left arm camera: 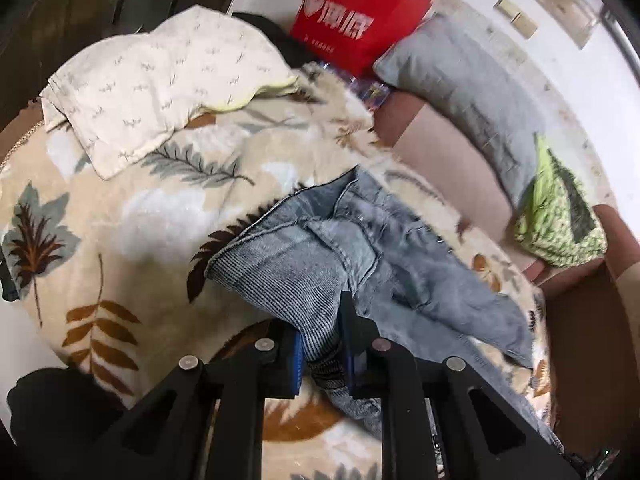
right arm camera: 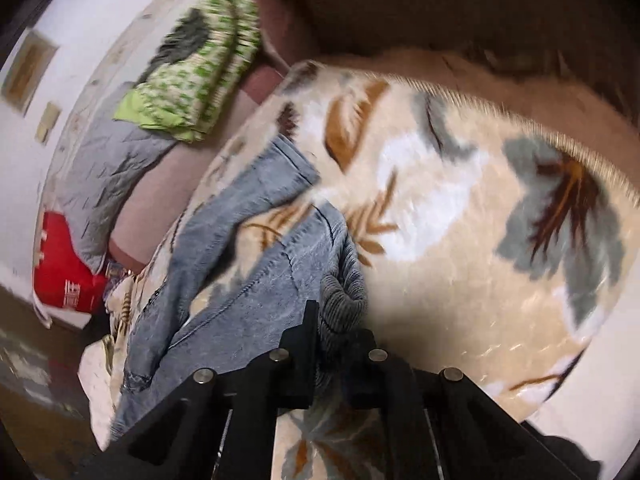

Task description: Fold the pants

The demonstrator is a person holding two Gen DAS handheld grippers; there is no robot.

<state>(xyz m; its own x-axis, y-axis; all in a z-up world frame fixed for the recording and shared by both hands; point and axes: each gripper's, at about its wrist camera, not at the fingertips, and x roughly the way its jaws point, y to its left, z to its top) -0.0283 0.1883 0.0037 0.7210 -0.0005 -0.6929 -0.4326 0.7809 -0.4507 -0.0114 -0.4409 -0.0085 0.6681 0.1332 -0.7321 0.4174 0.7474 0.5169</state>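
The pants (left arm camera: 400, 256), pale blue denim with a ribbed grey waistband, lie crumpled on the leaf-print blanket (left arm camera: 132, 220), and every place here is taken from them. At their near end the left gripper (left arm camera: 323, 344) has its blue-padded jaws drawn narrow onto a bunch of the ribbed band, so that end is gripped and lifted a little off the blanket. The right gripper (right arm camera: 334, 332) is also pinched close on a roll of the same ribbed band (right arm camera: 344, 300). From both tools the cloth runs away forward, its long axis stretching from the held waist toward the far legs, which lie rumpled and partly twisted, one fold showing blanket through it. Both hands look equally near the waist, so the coming move probably turns on drawing that band taut and square. Beyond the pants lie a cream pillow (left arm camera: 160, 80), a grey cushion (left arm camera: 472, 92), a green patterned cloth (left arm camera: 560, 216) and a red bag (left arm camera: 356, 16).
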